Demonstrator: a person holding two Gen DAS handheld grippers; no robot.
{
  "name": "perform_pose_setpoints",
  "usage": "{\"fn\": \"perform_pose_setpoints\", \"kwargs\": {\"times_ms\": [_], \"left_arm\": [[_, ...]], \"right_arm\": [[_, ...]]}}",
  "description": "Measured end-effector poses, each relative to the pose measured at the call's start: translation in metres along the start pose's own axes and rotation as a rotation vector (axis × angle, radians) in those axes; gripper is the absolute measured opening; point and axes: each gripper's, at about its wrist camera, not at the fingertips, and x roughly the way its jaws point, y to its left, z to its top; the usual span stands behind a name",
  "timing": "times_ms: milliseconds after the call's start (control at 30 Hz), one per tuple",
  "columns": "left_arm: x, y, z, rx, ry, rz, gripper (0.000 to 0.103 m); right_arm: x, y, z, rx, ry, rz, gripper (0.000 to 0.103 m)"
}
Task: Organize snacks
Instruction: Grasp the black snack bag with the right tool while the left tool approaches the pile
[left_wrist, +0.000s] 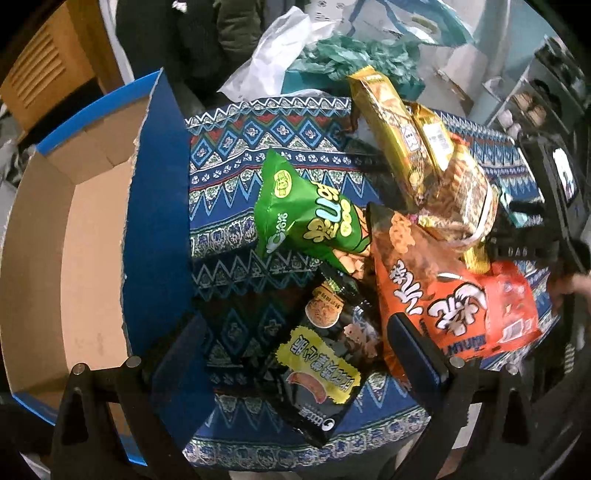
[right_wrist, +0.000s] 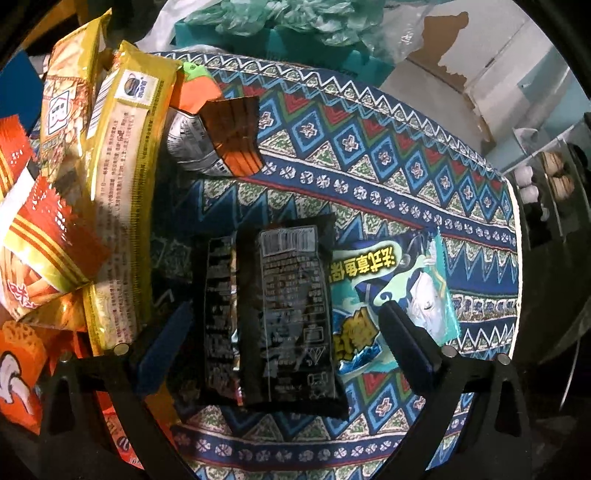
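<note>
Hovering right tongs (right_wrist: 284, 332) wide open, empty, straddling black snack packet (right_wrist: 280, 314) mid-desk (right_wrist: 369, 435); might snag teal packet (right_wrist: 399, 291) overlapping at 3 o'clock. Left tongs (left_wrist: 295, 354) open, empty too.

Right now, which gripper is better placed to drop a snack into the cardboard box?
Left. The cardboard box sits beside the left gripper, open over the black bag; the right wrist view shows no box.

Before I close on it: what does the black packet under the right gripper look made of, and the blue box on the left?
Black packet: glossy plastic film, probably; light glints off its wrinkled skin and it has a flat back seam. Blue box: cardboard, apparently; matte brown inside, printed blue outside, with a ragged torn edge.
</note>
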Motion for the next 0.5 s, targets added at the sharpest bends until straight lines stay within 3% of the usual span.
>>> {"fn": "perform_pose_setpoints", "kwargs": {"times_ms": [267,433,500], "left_arm": [[-0.001,0.0,-0.004,0.011,0.002,-0.035,0.1],[-0.002,0.001,-0.006,0.007,0.003,-0.046,0.1],[-0.004,0.002,-0.007,0.005,-0.004,-0.053,0.1]], "right_arm": [[0.015,0.007,-0.003,-0.01,0.042,0.049,0.079],[0.007,0.014,-0.01,-0.019,0.024,0.016,0.058],[0.001,0.013,-0.011,-0.008,0.008,0.024,0.044]]}}
